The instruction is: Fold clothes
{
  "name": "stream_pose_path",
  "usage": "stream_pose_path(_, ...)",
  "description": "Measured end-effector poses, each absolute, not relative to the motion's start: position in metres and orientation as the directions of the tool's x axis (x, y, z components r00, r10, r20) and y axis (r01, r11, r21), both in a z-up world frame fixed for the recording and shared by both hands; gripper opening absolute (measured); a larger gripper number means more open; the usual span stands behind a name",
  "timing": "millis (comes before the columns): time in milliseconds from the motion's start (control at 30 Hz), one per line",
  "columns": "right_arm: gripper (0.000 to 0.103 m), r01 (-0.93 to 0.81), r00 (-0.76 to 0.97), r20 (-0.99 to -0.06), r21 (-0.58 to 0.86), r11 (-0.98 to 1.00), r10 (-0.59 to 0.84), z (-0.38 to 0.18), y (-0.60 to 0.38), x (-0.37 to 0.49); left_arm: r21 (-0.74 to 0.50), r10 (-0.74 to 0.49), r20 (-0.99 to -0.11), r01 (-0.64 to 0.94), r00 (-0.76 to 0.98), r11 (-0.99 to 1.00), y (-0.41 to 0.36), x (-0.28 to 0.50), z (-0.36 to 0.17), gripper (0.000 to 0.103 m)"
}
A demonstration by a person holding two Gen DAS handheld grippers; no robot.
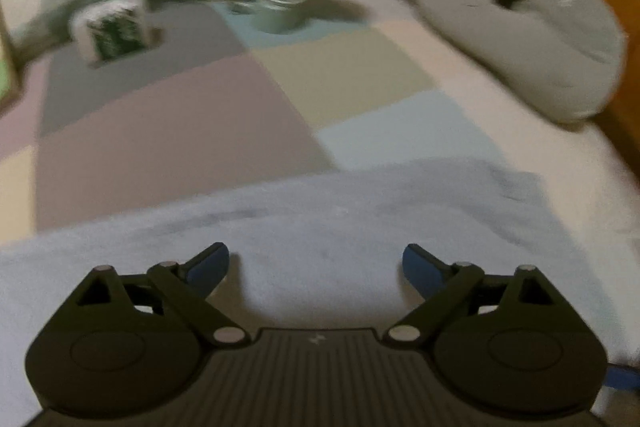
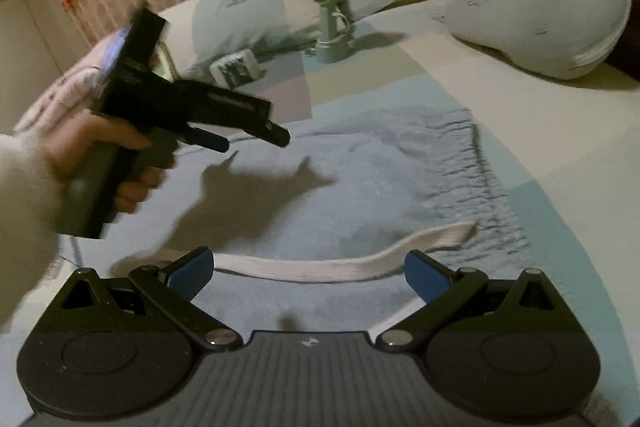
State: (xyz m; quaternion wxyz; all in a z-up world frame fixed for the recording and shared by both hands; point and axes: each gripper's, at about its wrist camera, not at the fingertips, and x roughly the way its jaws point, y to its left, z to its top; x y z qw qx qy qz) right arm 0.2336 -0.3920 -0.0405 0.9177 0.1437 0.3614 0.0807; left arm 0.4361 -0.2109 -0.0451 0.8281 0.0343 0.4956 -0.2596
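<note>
The pale blue fleece garment (image 2: 360, 187) lies flat on the patchwork bed cover (image 2: 540, 131). Left gripper (image 1: 316, 263), in a hand (image 2: 104, 159), hovers above it, wide open, empty; right gripper (image 2: 308, 271) likewise, over a white drawstring (image 2: 340, 267).

A pale blue garment (image 2: 360, 179), a green fan (image 2: 330, 7), a grey plush cushion (image 2: 552, 15) and a small box (image 2: 236, 69) are carried by the bed (image 2: 540, 131).

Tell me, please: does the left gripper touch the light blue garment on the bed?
Apart. In the right wrist view the left gripper is held above the light blue garment, and its shadow falls separately on the cloth below.
</note>
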Motion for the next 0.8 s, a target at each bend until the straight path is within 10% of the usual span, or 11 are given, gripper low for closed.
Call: stream_pose_path(800,0.103,-0.132,0.697,-0.662,0.260,0.957,0.276,-0.048,-0.385,0.225,-0.344,-0.549,-0.813,0.599,0.196,0.723,-0.303,0.421,-0.044,0.098)
